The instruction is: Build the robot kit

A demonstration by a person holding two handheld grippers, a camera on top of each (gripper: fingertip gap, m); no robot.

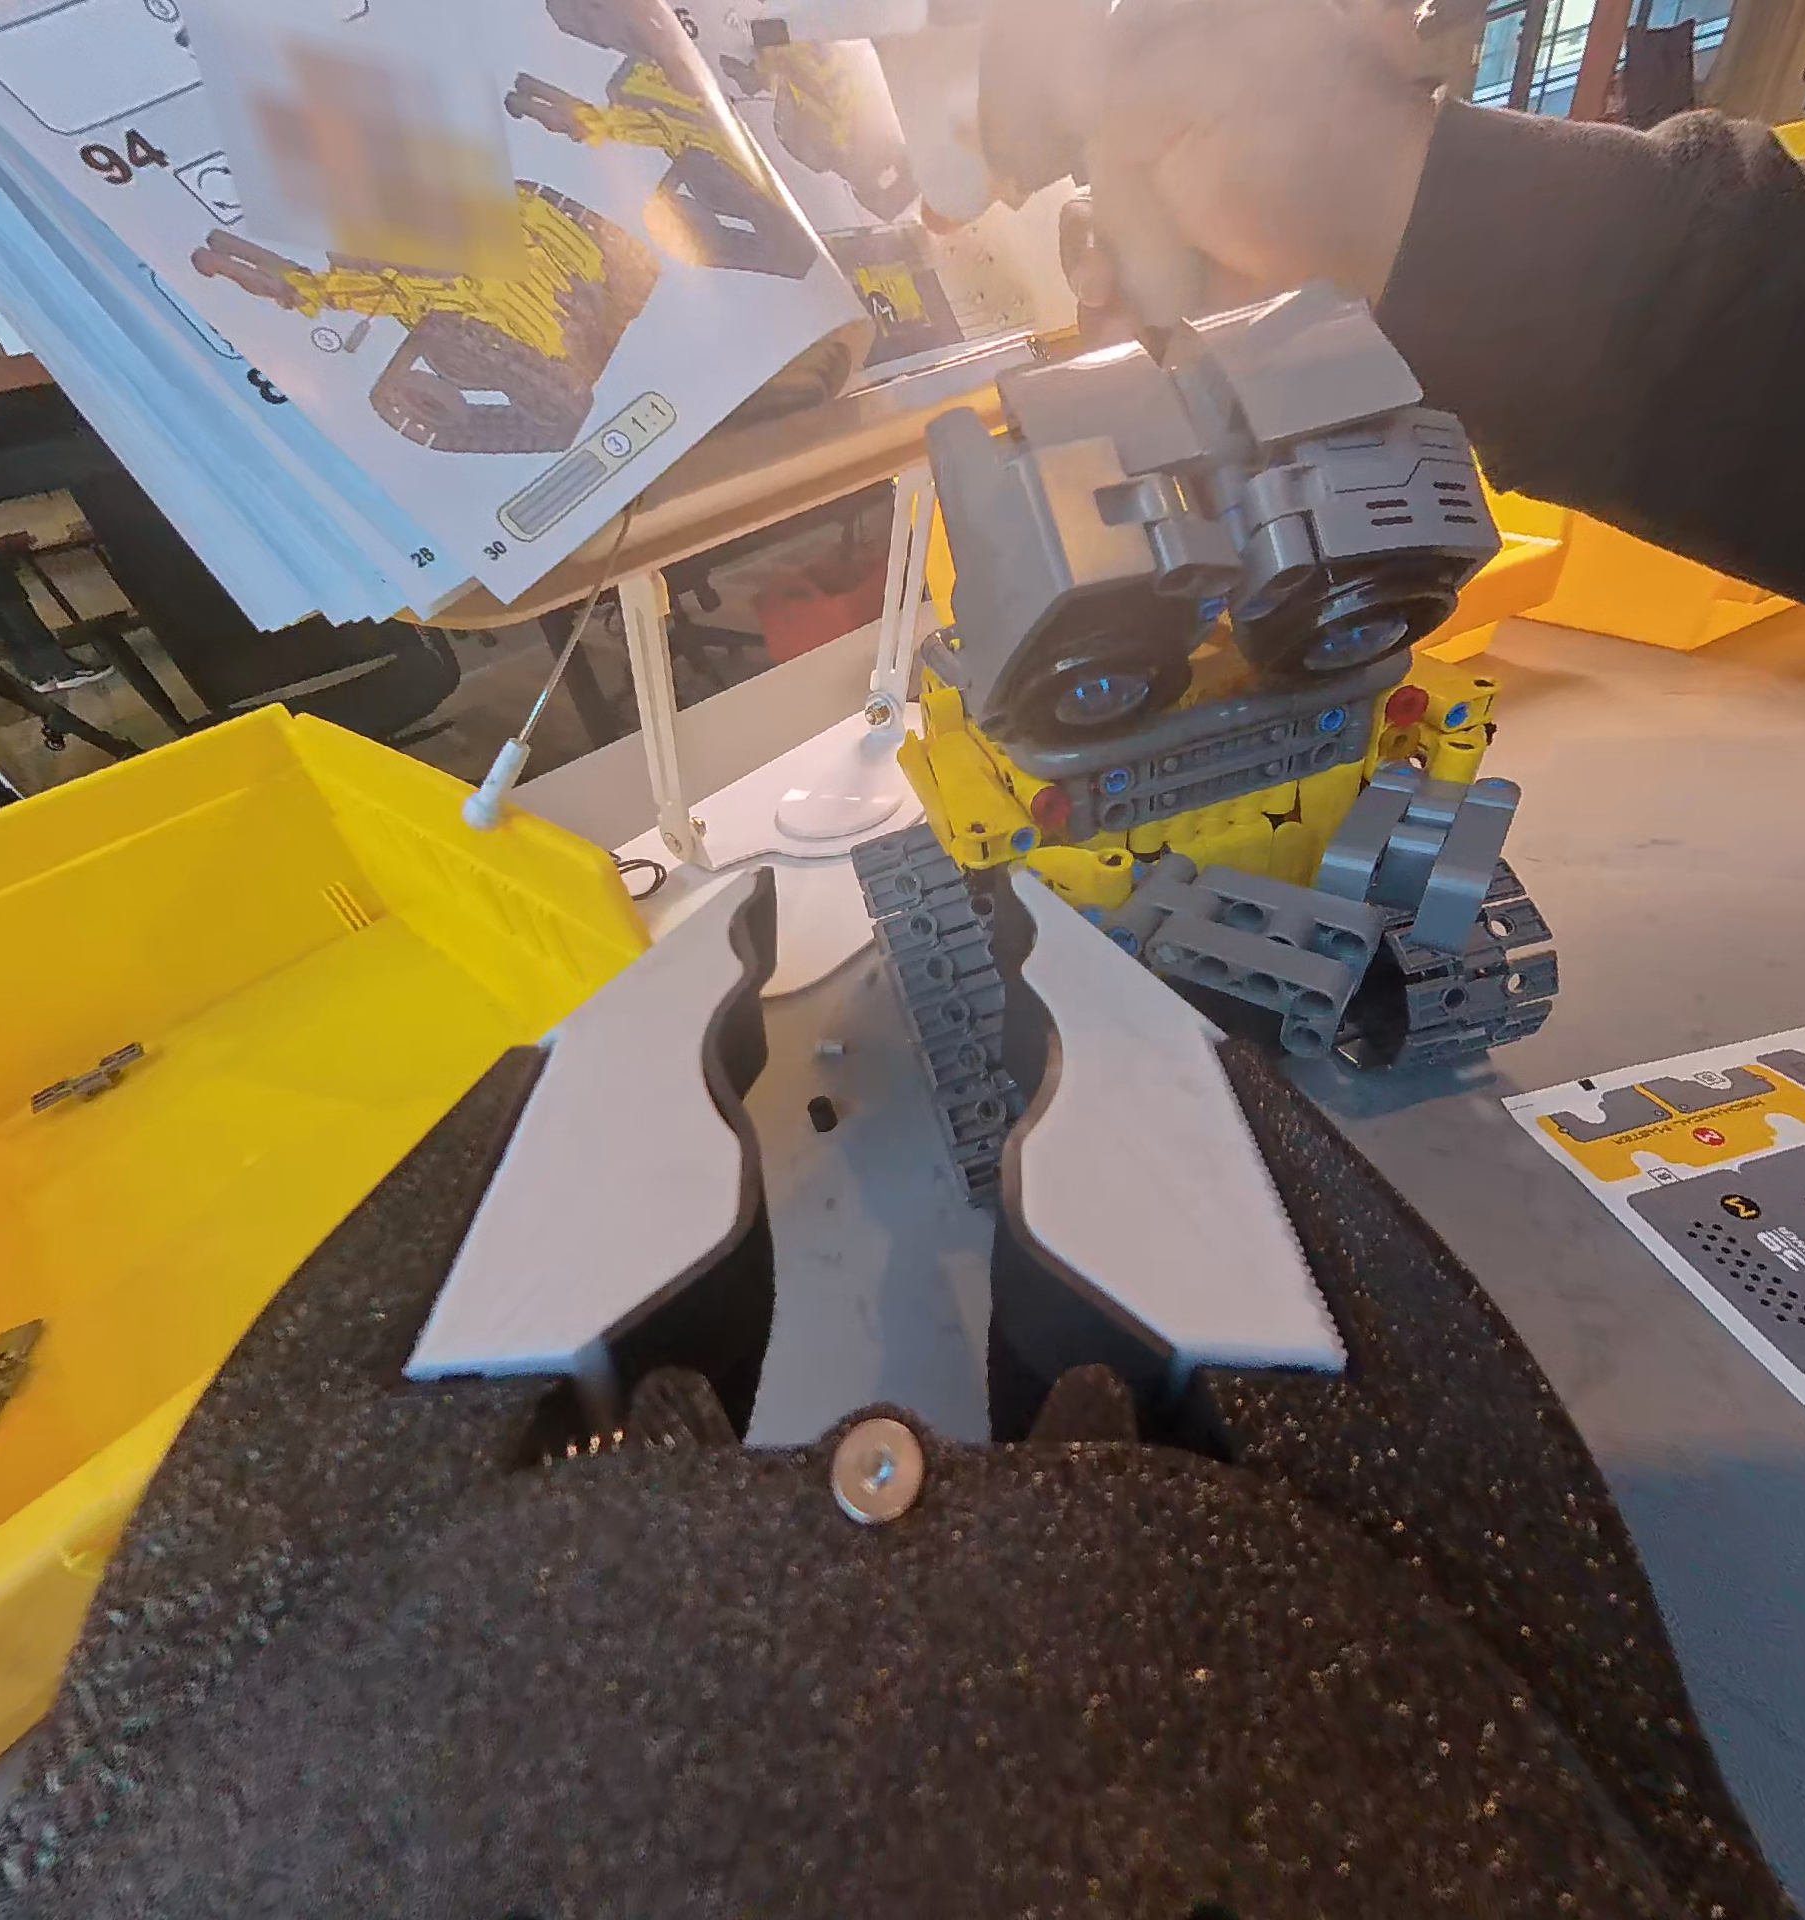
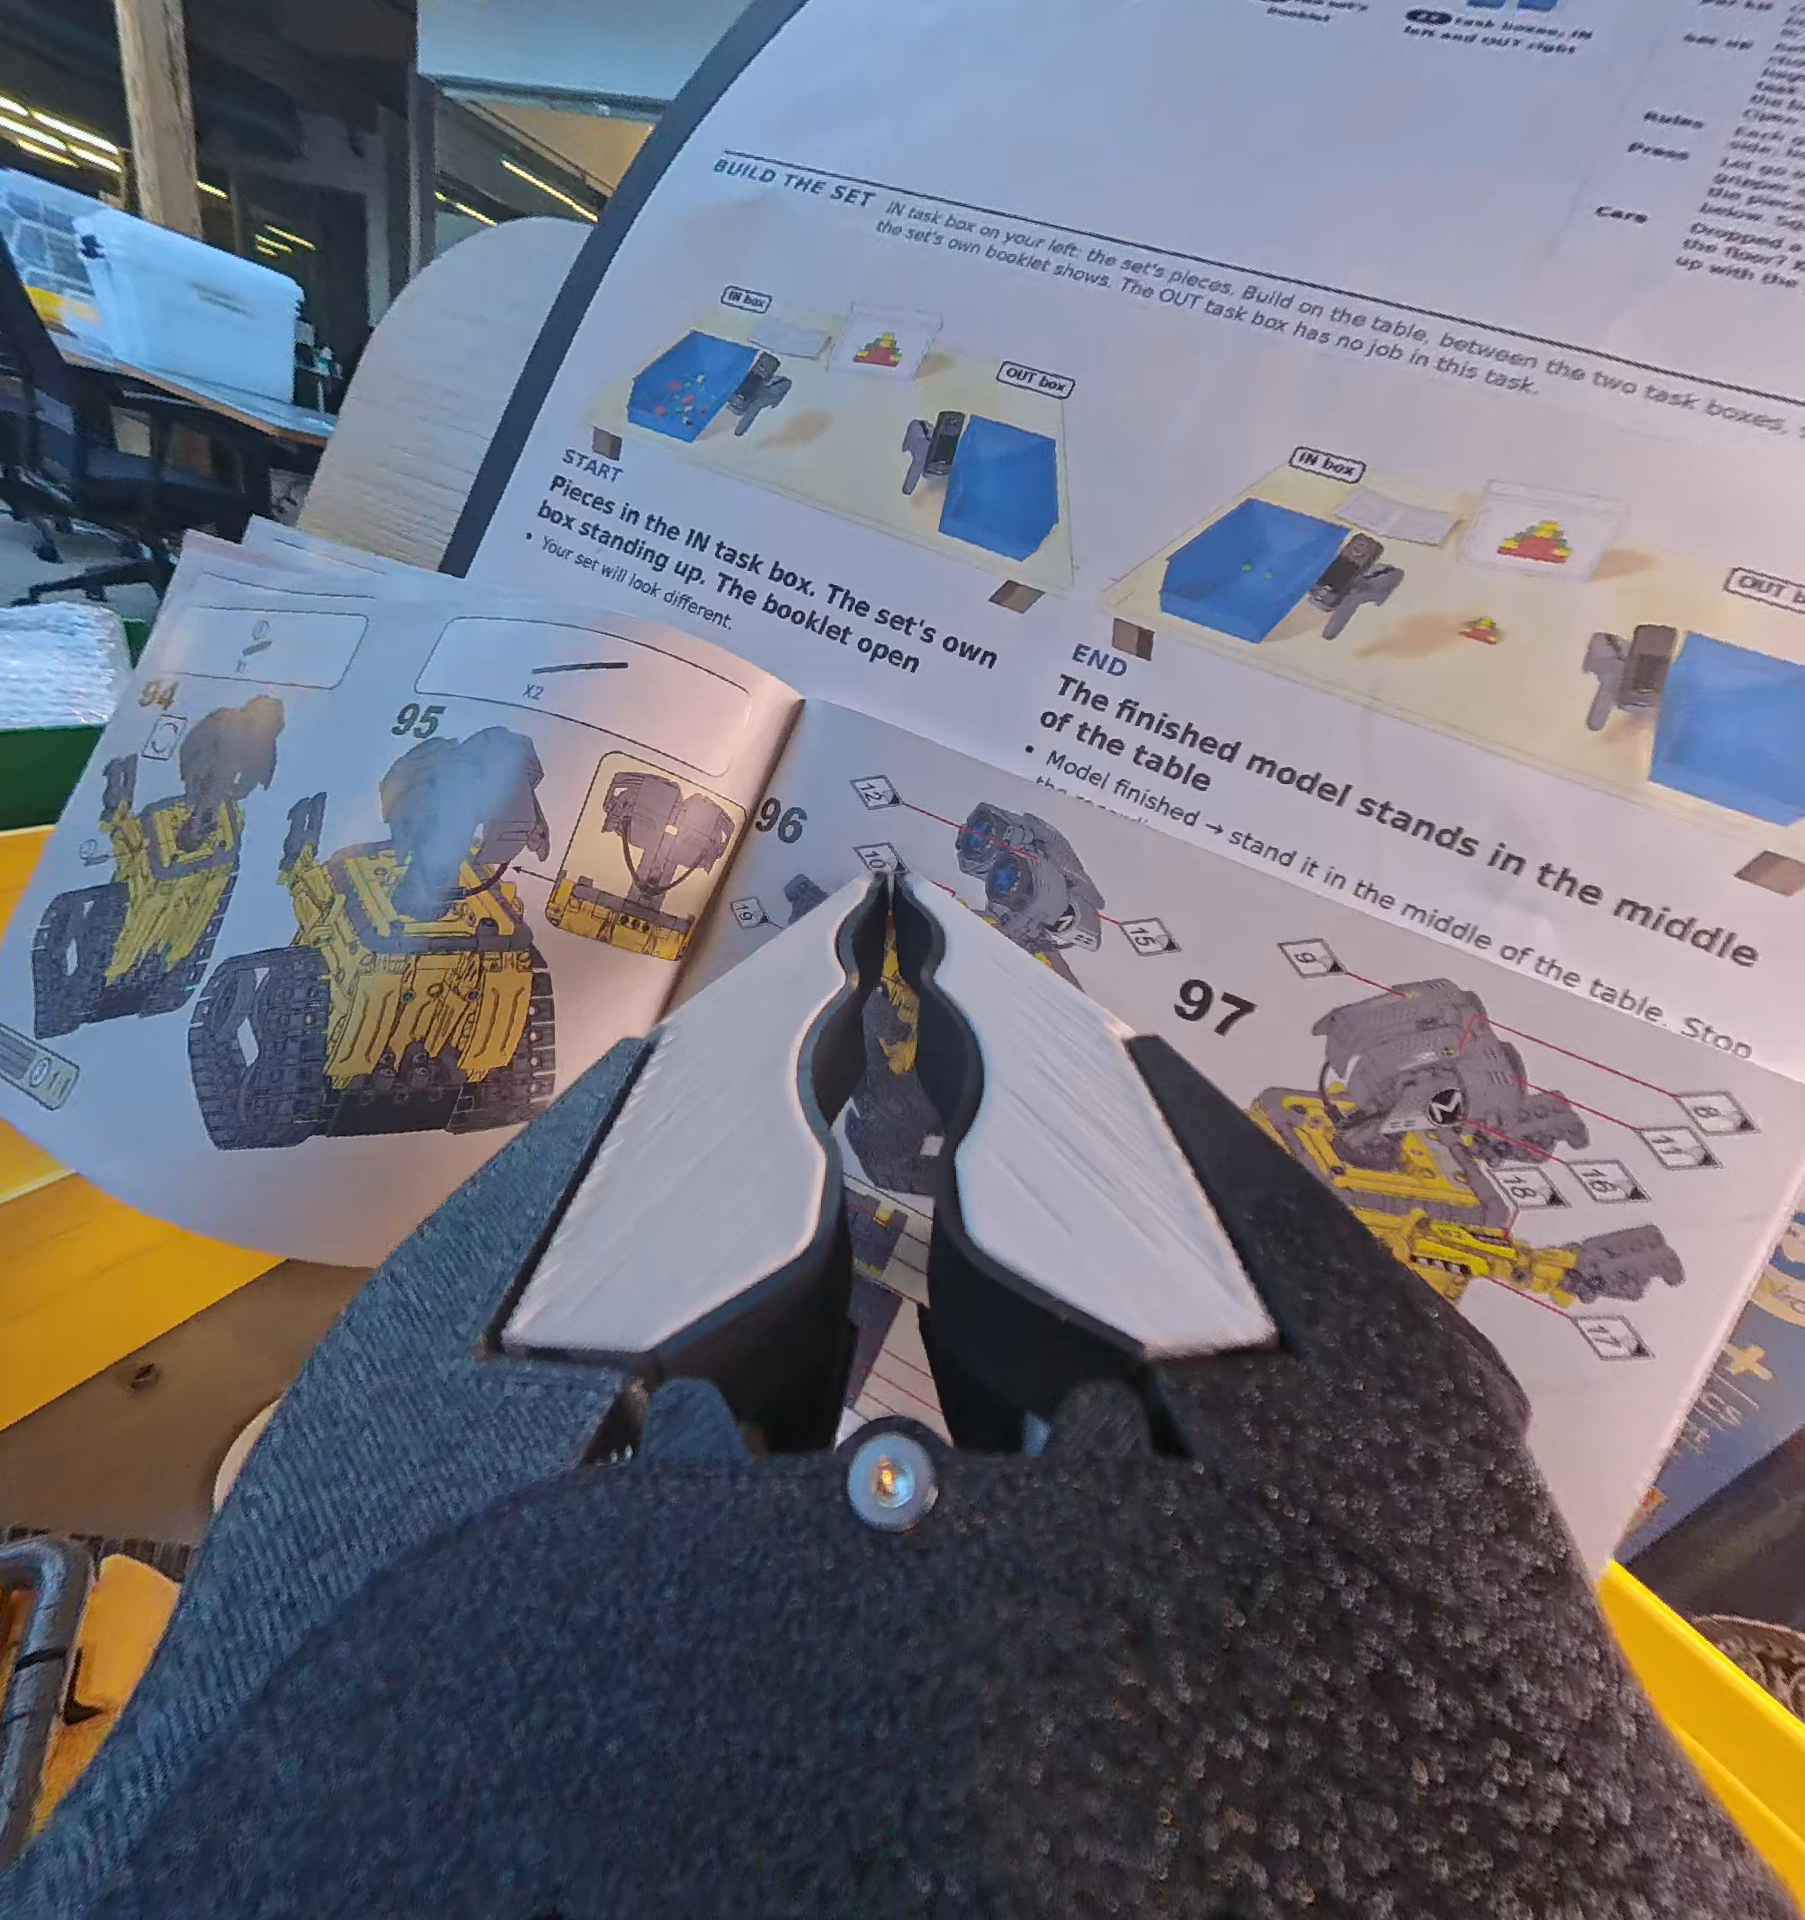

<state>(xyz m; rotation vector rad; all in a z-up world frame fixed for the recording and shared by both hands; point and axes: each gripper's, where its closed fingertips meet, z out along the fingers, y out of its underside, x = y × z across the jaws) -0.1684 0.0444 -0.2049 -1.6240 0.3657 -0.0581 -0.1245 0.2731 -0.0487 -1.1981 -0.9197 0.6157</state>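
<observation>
A yellow and grey brick robot model (image 1: 1220, 748) on grey tracks stands on the grey table. My left gripper (image 1: 890, 894) is open and empty just in front of it, with the model's near track (image 1: 939, 997) between the fingertips by the right finger. A small black piece (image 1: 822, 1114) and a small grey piece (image 1: 828, 1049) lie on the table between the fingers. A hand in a black sleeve (image 1: 1604, 343) rests over the model's grey head. My right gripper (image 2: 890, 883) is shut, its tips right at the open building booklet (image 2: 441, 935); I cannot tell if they touch it.
A yellow bin (image 1: 202, 883) at the left holds a few grey pieces (image 1: 87, 1081). The booklet (image 1: 410, 312) sits on a white stand (image 1: 659, 707). A sticker sheet (image 1: 1708, 1226) lies at the right. A printed instruction sheet (image 2: 1293, 520) stands behind the booklet. A yellow bin edge (image 2: 1729, 1725) is at the lower right. There is about 30 cm between the tips of the two grippers.
</observation>
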